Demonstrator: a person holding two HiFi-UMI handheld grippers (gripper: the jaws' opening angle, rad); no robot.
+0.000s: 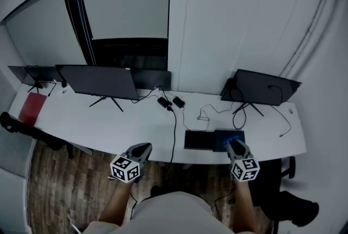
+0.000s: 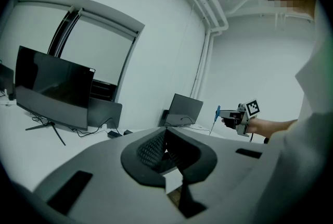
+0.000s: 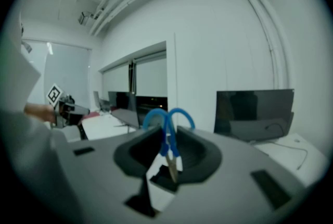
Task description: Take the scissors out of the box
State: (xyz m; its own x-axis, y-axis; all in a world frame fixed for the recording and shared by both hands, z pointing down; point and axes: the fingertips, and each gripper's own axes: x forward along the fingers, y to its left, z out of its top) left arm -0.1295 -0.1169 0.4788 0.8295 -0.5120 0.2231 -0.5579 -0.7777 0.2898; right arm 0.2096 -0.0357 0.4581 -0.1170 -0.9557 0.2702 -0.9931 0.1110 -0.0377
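Right gripper (image 3: 167, 134) clamps the scissors (image 3: 169, 149) near their pivot, so a loose pinch may let them slip; left gripper (image 2: 166, 137) stands closed, empty.

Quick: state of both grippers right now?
Left gripper: jaws together, nothing between them.
Right gripper: closed on the scissors, blue handles up.

My right tool (image 1: 232, 143) holds blue-handled scissors (image 1: 229, 140) above the flat dark box (image 1: 198, 139) on the long white table (image 1: 109, 121), left tool (image 1: 144, 148) beside its edge.
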